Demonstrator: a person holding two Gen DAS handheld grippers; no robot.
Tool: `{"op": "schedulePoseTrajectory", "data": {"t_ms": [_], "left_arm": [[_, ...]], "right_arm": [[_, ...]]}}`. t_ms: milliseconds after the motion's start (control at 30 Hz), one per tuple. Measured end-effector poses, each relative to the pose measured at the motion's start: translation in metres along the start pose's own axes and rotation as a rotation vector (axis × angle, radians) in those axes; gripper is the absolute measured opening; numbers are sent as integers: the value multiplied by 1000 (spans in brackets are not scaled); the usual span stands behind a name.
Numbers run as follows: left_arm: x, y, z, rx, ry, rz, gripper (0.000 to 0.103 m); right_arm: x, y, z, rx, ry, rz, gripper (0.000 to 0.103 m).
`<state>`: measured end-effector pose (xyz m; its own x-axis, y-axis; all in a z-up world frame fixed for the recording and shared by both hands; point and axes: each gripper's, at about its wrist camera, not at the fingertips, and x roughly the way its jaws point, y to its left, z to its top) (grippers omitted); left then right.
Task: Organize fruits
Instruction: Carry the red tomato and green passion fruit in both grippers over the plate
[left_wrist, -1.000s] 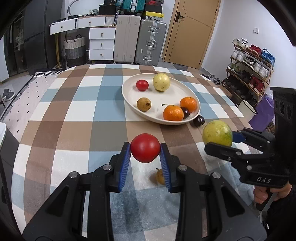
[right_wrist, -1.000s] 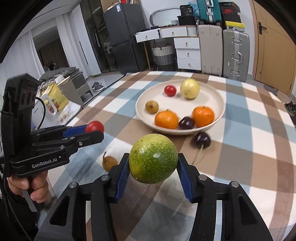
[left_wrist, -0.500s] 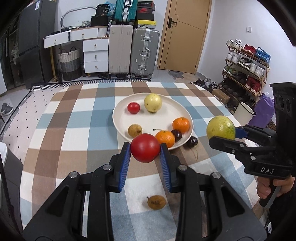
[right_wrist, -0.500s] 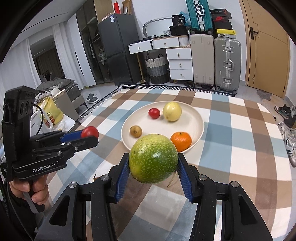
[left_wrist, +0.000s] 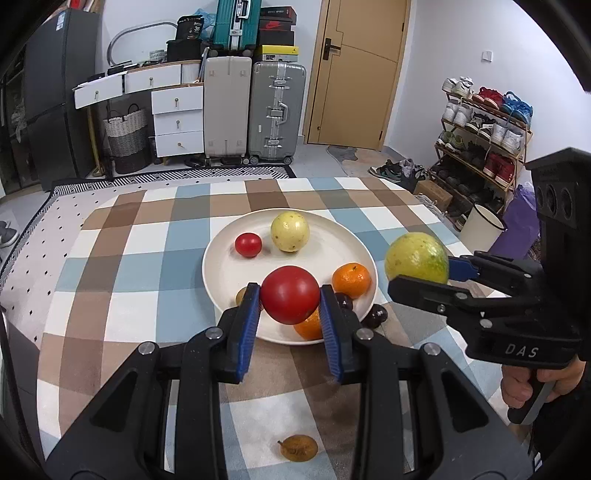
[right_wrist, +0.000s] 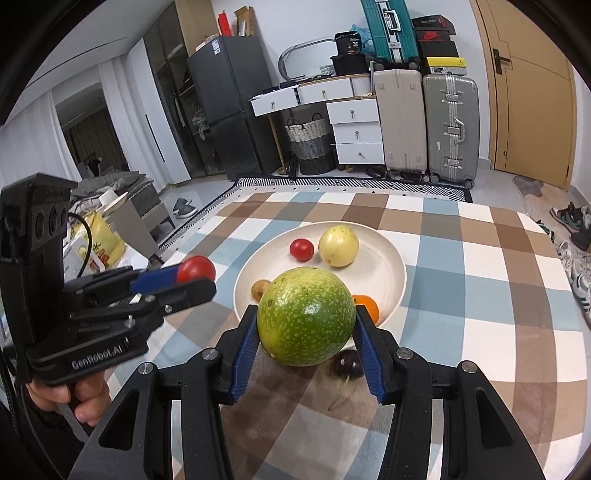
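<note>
My left gripper (left_wrist: 290, 295) is shut on a red tomato (left_wrist: 290, 294), held in the air before the near rim of the white plate (left_wrist: 221, 254). My right gripper (right_wrist: 306, 319) is shut on a green speckled round fruit (right_wrist: 306, 315), also lifted above the checked tablecloth. The plate holds a small red tomato (left_wrist: 248, 244), a pale yellow fruit (left_wrist: 290, 231), an orange (left_wrist: 351, 280), a second orange (left_wrist: 309, 325) partly behind my fingers, a small brown fruit (right_wrist: 260, 289) and a dark cherry (left_wrist: 344, 301). Each gripper shows in the other's view: right gripper (left_wrist: 421, 271), left gripper (right_wrist: 197, 275).
A dark cherry (left_wrist: 376, 315) lies on the cloth just off the plate's near right rim. A small brown fruit (left_wrist: 297, 447) lies on the cloth close to me. Beyond the table stand suitcases (left_wrist: 255, 110), white drawers (left_wrist: 177, 122) and a shoe rack (left_wrist: 484, 125).
Both grippers rose with their fruits still held, and the views tilted up: the plate sits lower and farther, more of the room shows. The brown fruit on the cloth slid toward the bottom edge.
</note>
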<state>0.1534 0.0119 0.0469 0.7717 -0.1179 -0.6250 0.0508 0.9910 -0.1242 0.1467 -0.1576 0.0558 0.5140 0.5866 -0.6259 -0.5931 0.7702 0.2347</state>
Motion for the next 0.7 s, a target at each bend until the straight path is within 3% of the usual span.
{"op": "schedulePoseTrajectory", "data": {"t_ms": [700], "left_arm": [[77, 9, 11, -5, 64, -11, 29]], "right_arm": [[50, -23, 16, 80, 14, -46, 50]]}}
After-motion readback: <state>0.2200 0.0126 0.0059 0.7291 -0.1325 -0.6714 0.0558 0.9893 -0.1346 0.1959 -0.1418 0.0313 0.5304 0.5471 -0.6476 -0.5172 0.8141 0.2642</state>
